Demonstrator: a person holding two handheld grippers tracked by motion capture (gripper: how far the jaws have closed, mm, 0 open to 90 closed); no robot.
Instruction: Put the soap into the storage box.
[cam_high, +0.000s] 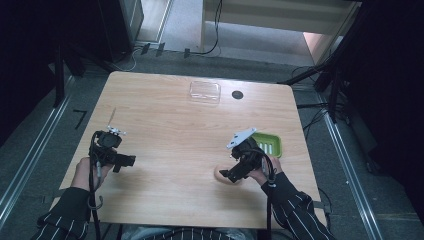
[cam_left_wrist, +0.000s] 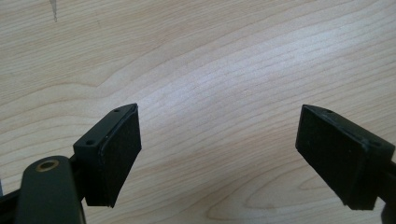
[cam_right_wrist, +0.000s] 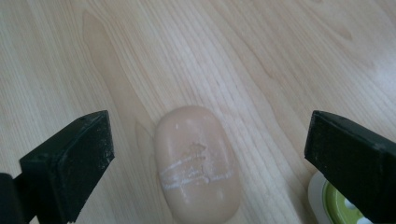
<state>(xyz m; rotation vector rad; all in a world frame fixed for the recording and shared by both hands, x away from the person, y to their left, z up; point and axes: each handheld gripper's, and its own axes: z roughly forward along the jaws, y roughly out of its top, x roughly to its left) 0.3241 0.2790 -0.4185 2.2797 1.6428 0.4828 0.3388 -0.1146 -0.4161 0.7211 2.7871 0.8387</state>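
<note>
Right hand-held gripper (cam_high: 226, 174) lower right of high view, jaws spread wide, holding nothing, poised over pale peach soap bar (cam_right_wrist: 196, 163) lying flat on wooden surface (cam_high: 170, 125). Soap sits between the jaws, touching neither. Green soap dish (cam_high: 268, 143) just beyond gripper, toward right edge. Left hand-held gripper (cam_high: 131, 161) lower left, jaws wide apart, empty, bare wood beneath. Clear plastic lid (cam_high: 205, 91) and dark round hole (cam_high: 237, 94) at top centre.

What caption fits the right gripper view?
Open right gripper poised over a beige soap bar on the wooden table, green soap dish alongside.
</note>
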